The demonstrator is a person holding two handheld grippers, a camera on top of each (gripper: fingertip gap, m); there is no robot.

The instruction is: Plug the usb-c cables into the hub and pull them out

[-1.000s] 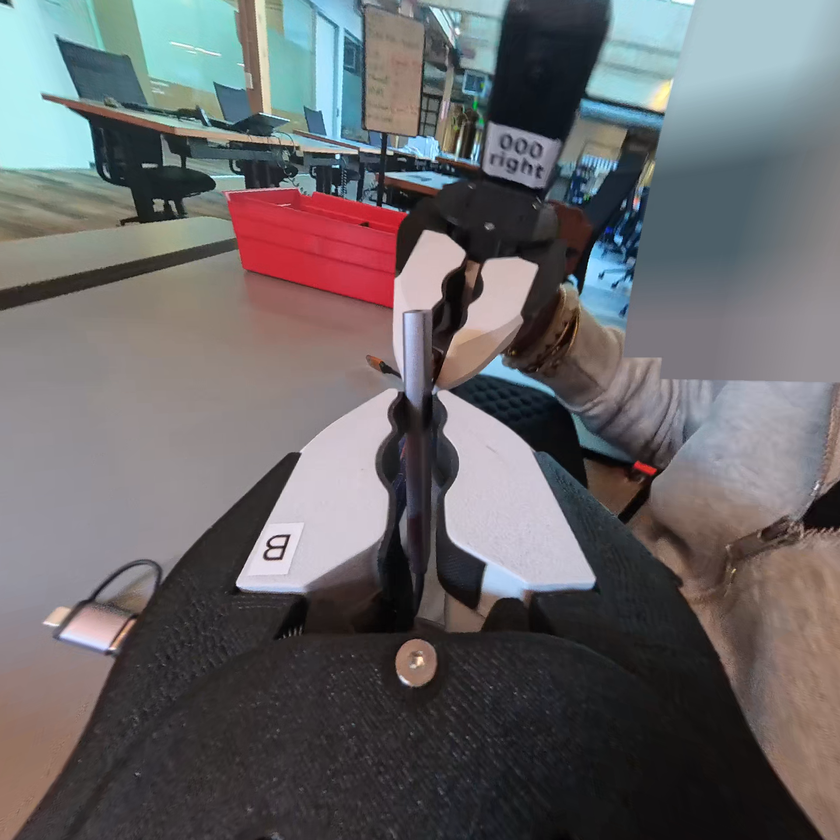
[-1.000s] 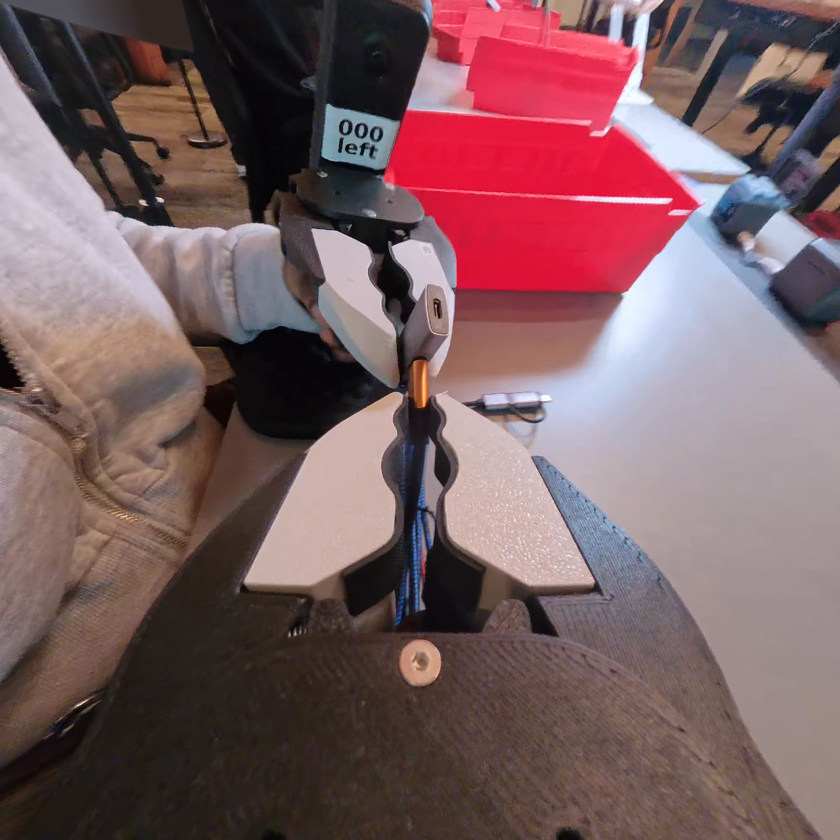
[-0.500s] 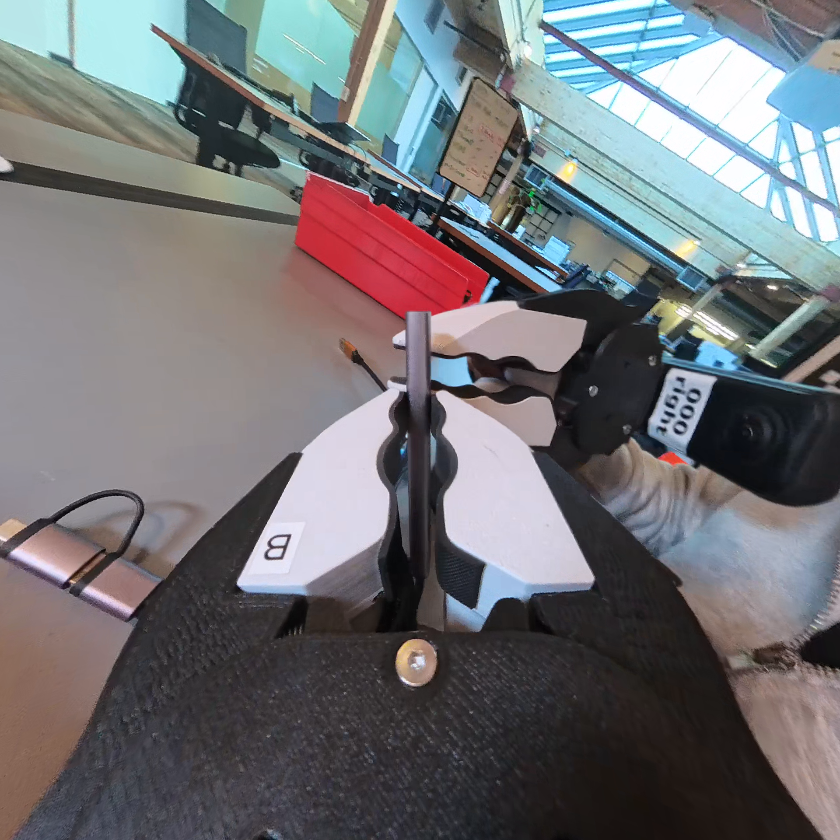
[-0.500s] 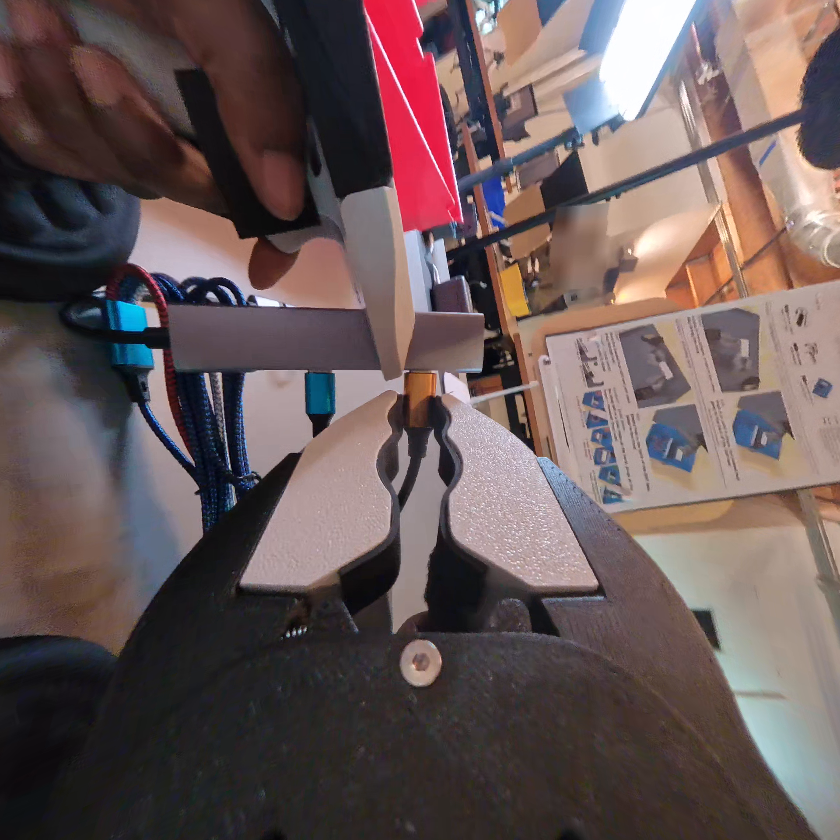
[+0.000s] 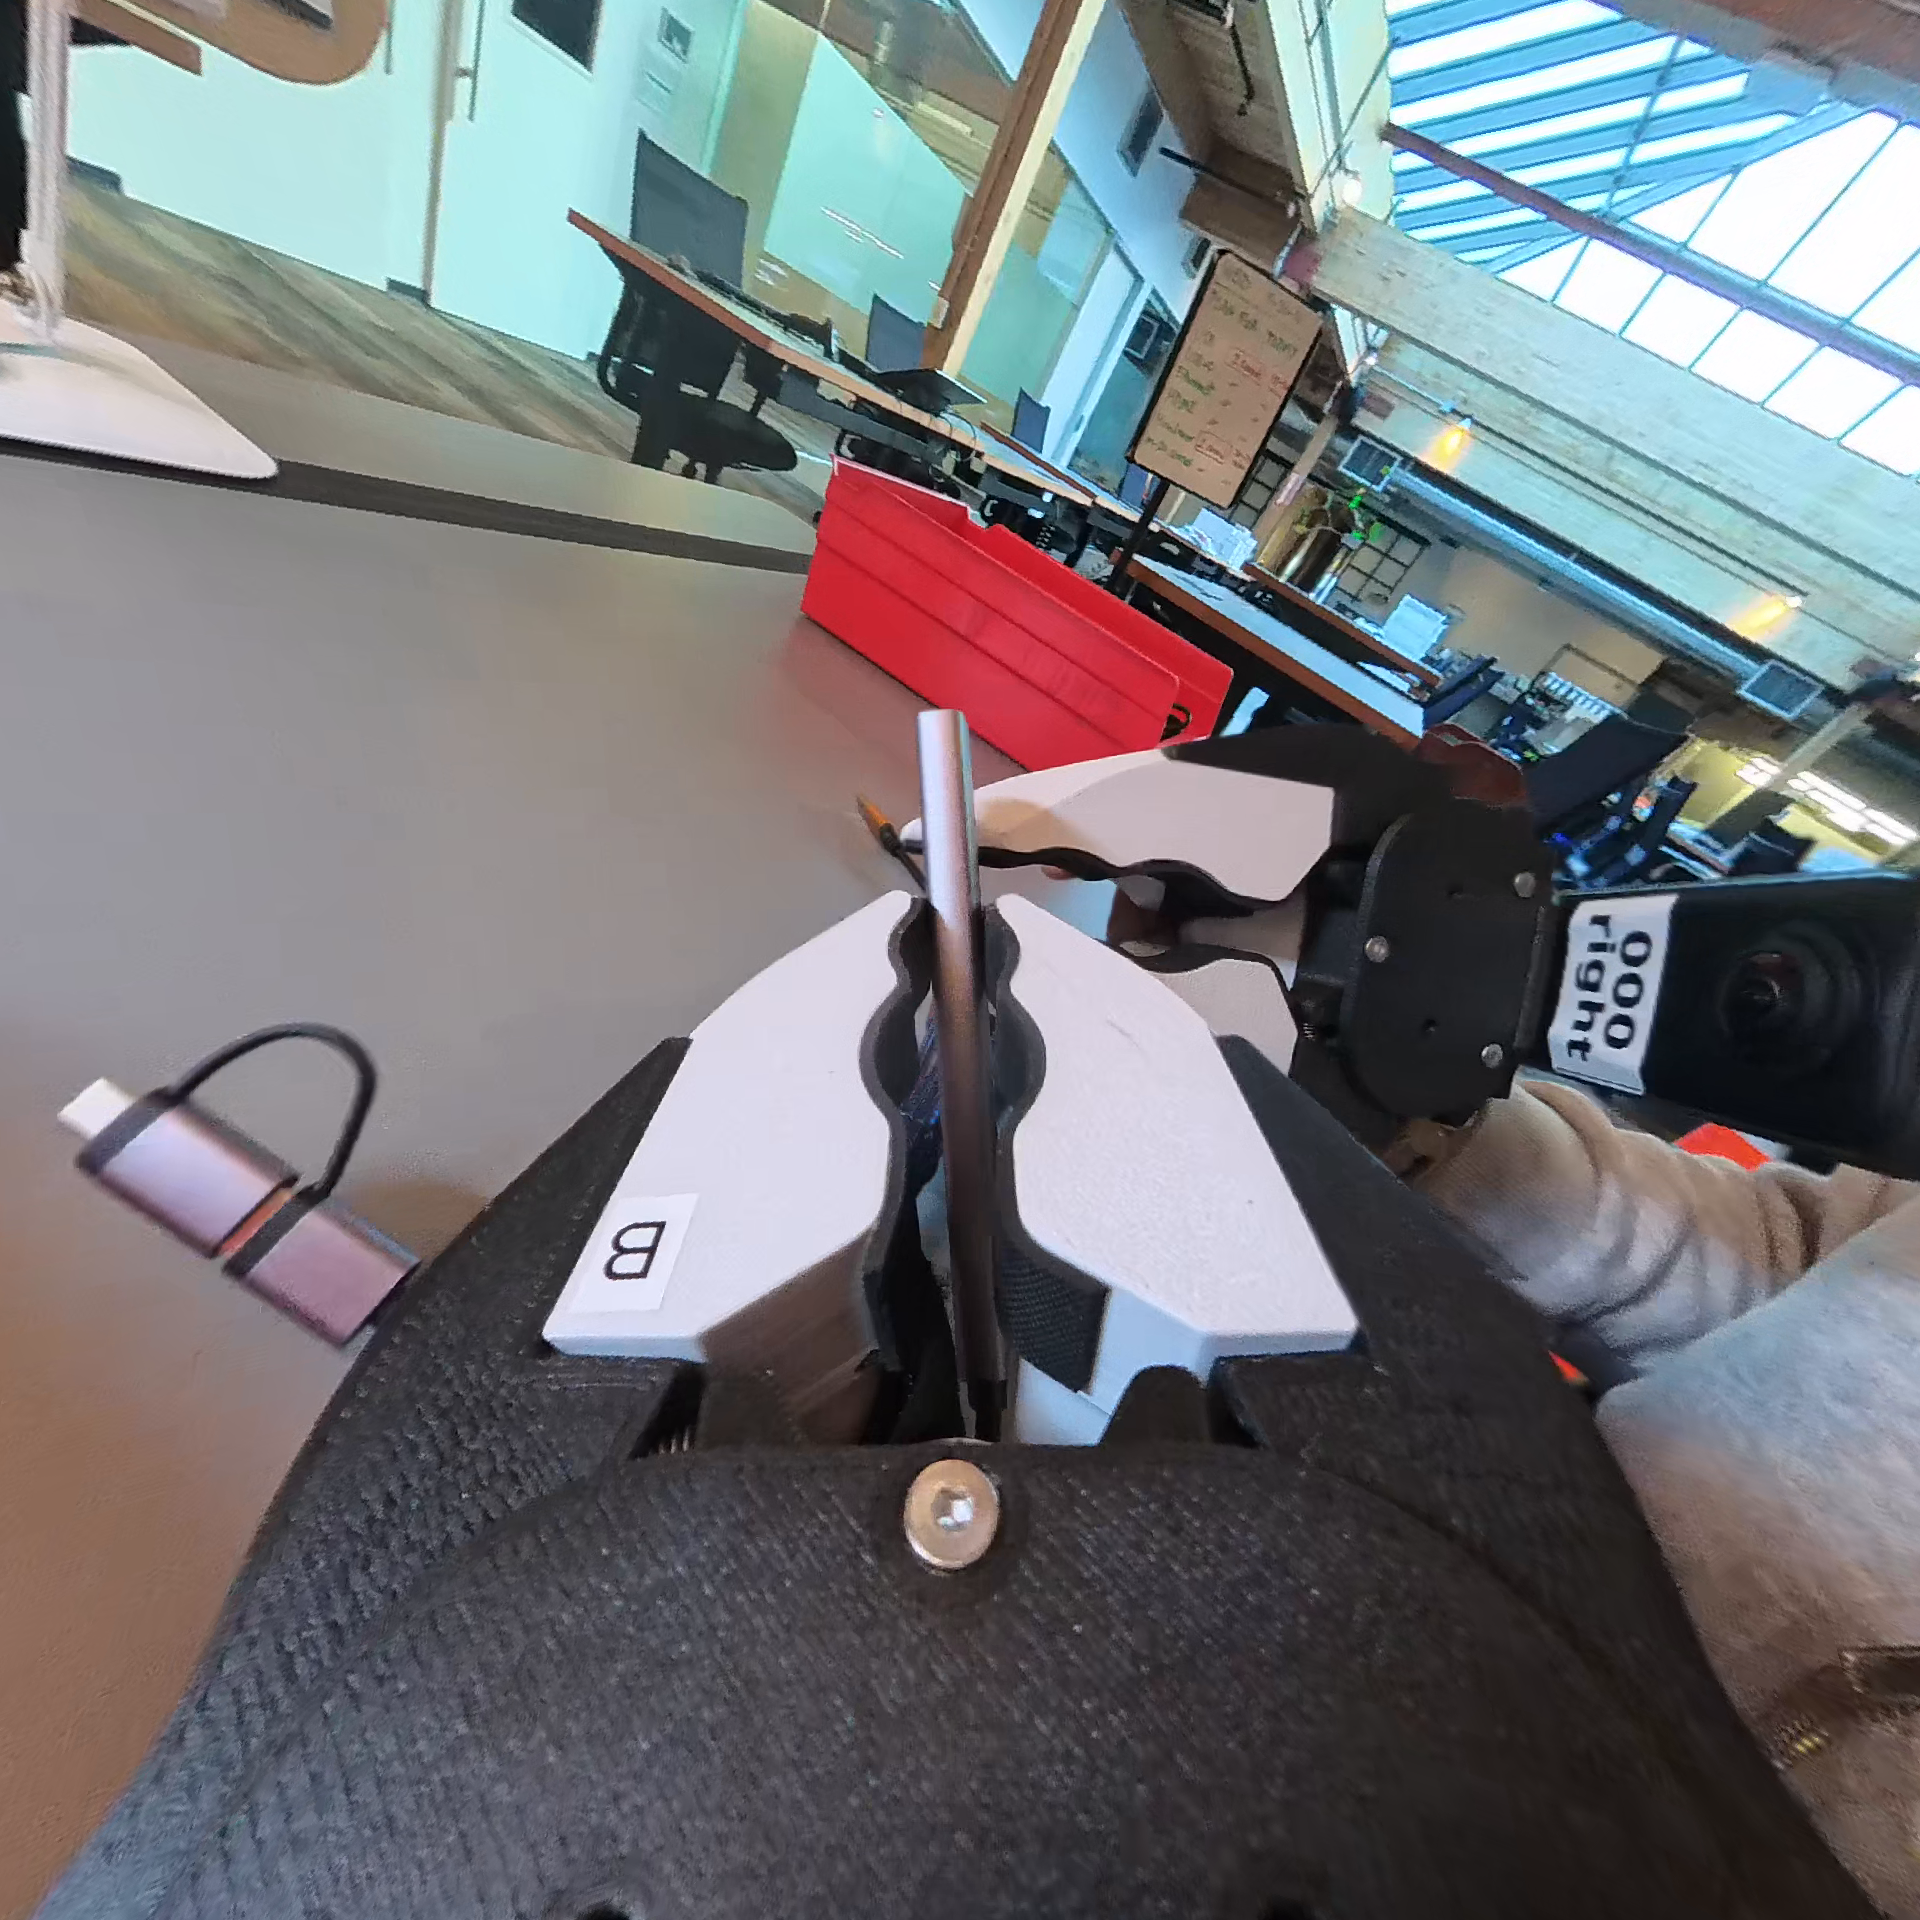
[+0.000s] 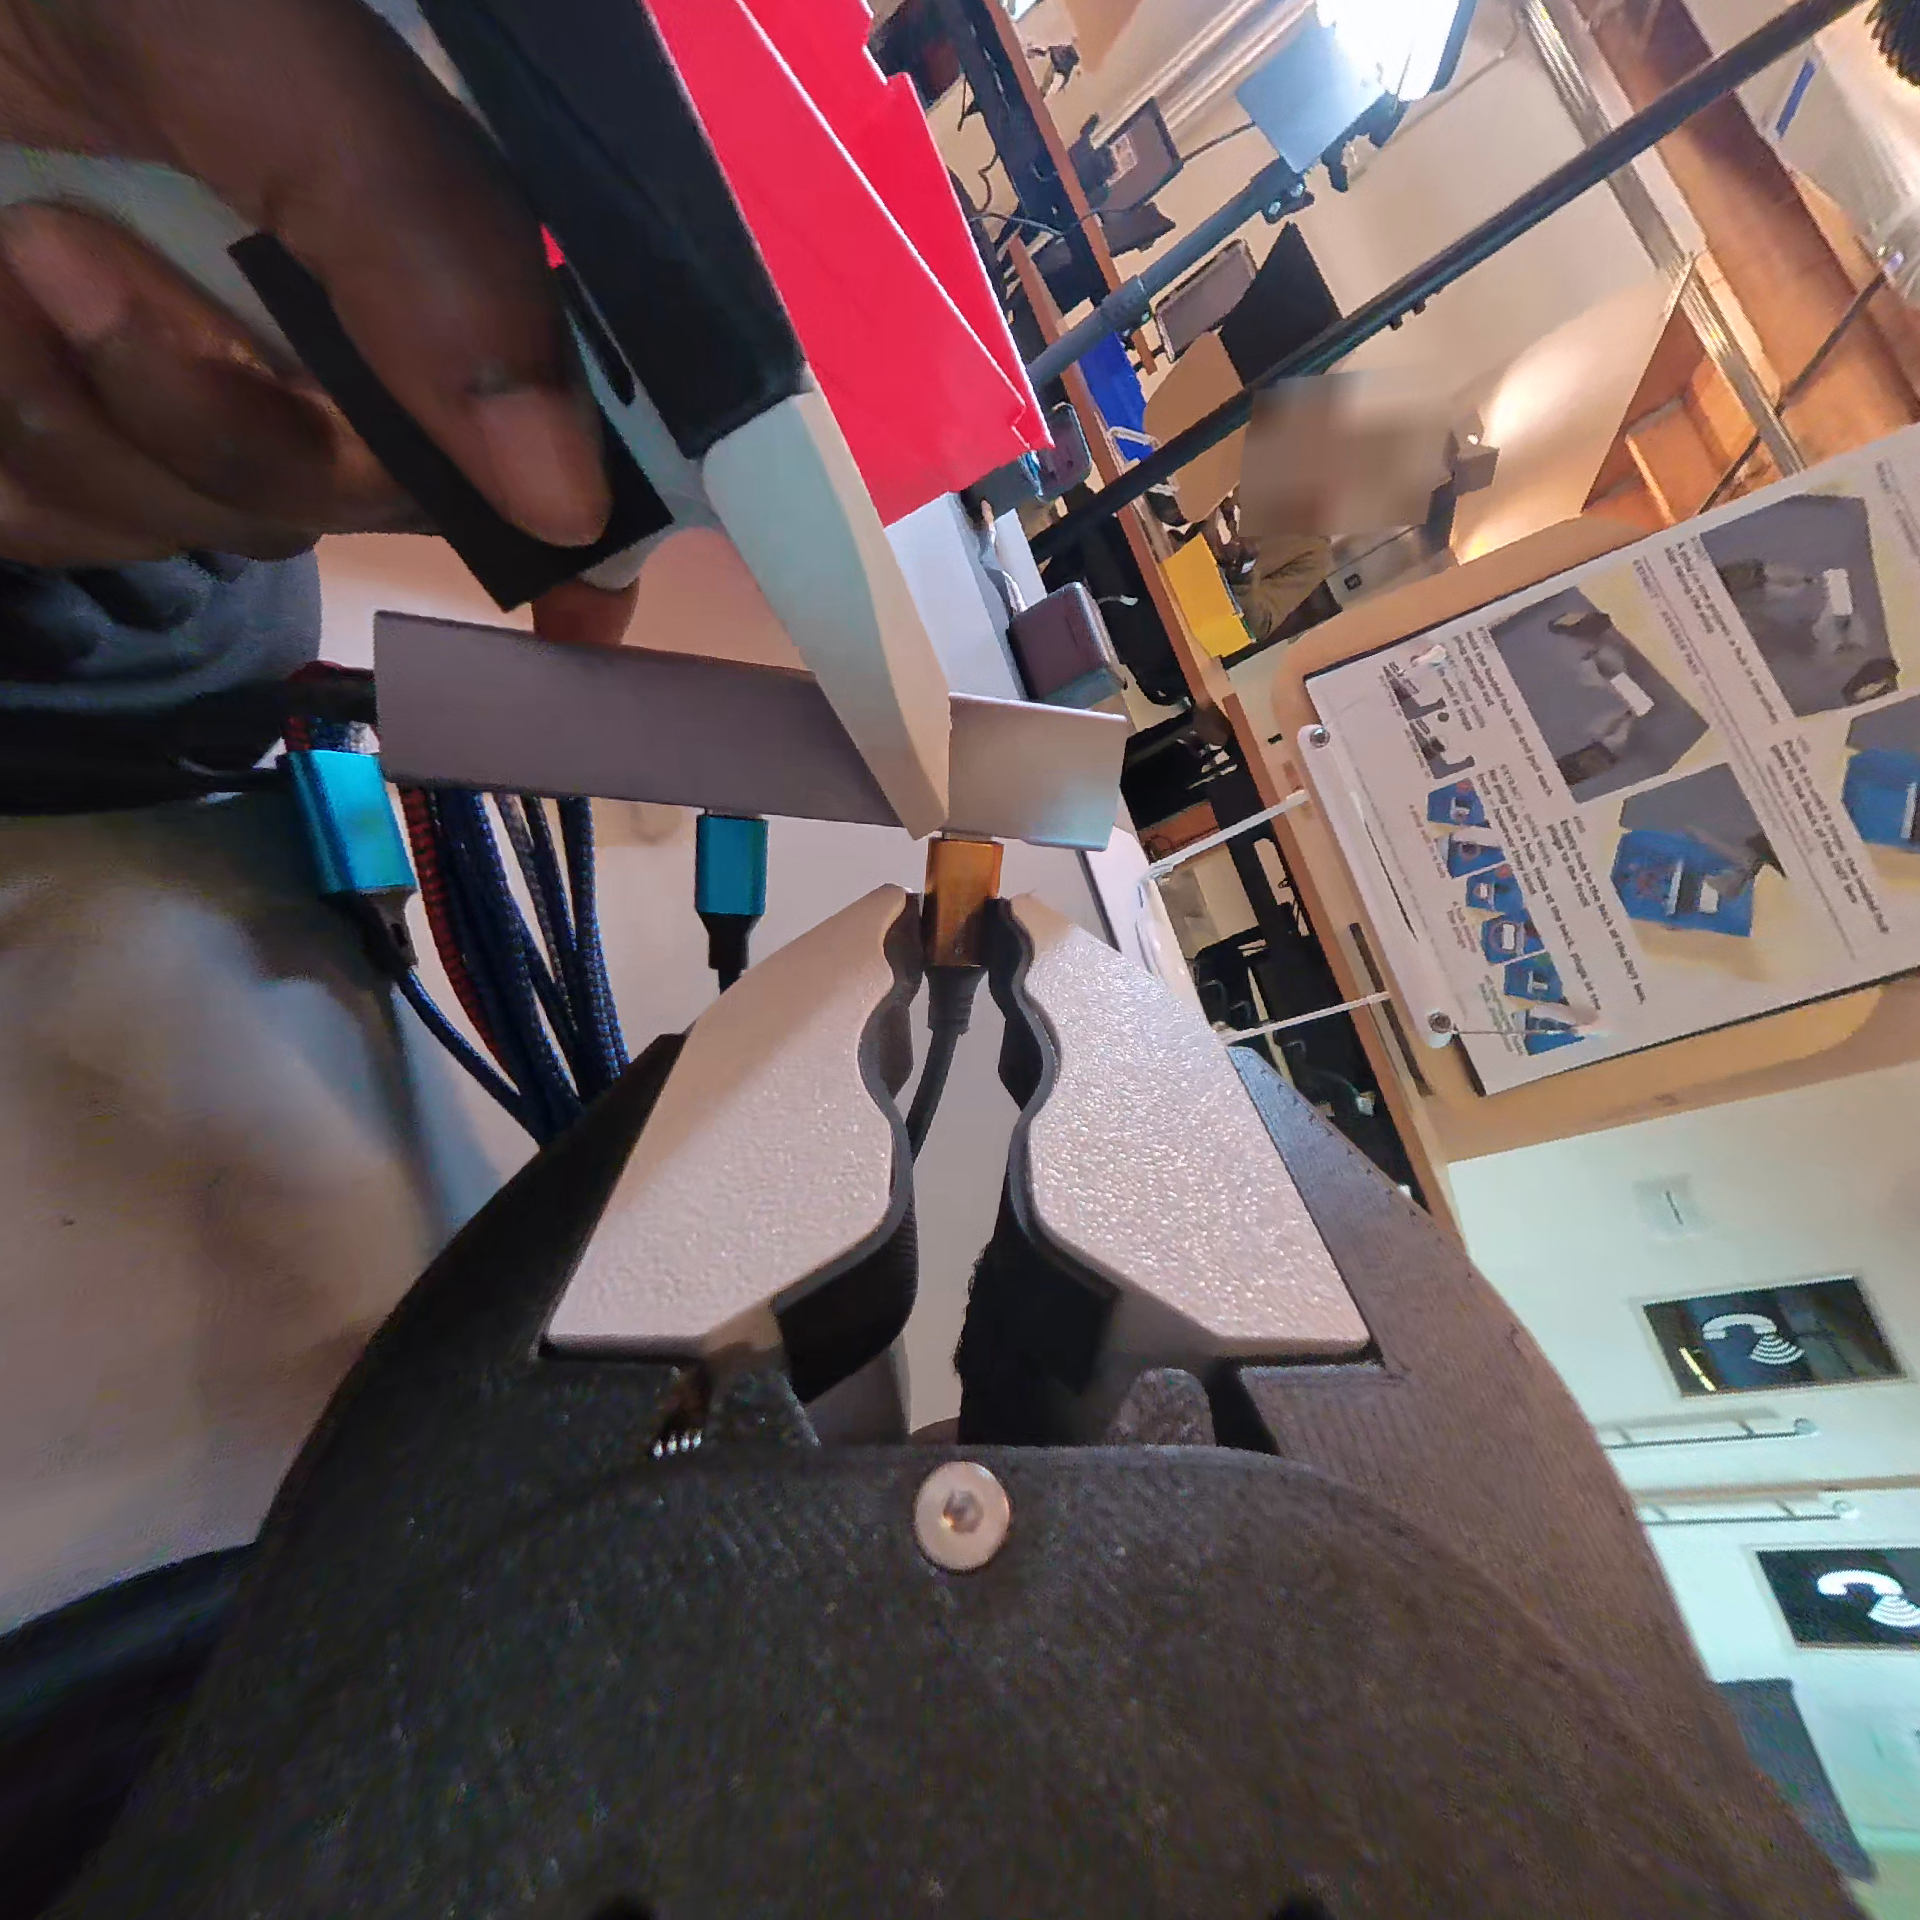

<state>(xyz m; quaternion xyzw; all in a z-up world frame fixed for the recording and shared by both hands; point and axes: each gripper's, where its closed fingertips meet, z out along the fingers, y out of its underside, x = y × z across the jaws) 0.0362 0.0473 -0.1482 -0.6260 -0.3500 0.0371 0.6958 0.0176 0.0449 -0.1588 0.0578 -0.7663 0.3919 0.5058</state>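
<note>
My left gripper (image 5: 951,904) is shut on the slim grey hub (image 5: 948,831), seen edge-on and held above the table. In the right wrist view the hub (image 6: 623,727) lies crosswise, clamped by the left gripper's white finger (image 6: 831,623). My right gripper (image 6: 961,904) is shut on a gold usb-c plug (image 6: 964,883) whose tip meets the hub's lower edge near its end. Two blue plugs (image 6: 732,862) (image 6: 348,821) sit in the same edge, with braided cables (image 6: 520,935) hanging down. In the left wrist view the right gripper (image 5: 1143,831) comes in from the right.
The hub's own short lead with grey adapters (image 5: 229,1205) hangs at the left over the grey table (image 5: 416,779). An orange-tipped cable end (image 5: 871,812) lies on the table. A red bin (image 5: 997,644) stands farther back. A hand (image 6: 260,364) holds the left gripper.
Since a second ago both grippers have rolled, and the gold plug has gone from the hub's end to its long edge. Over the last half second they have hardly moved.
</note>
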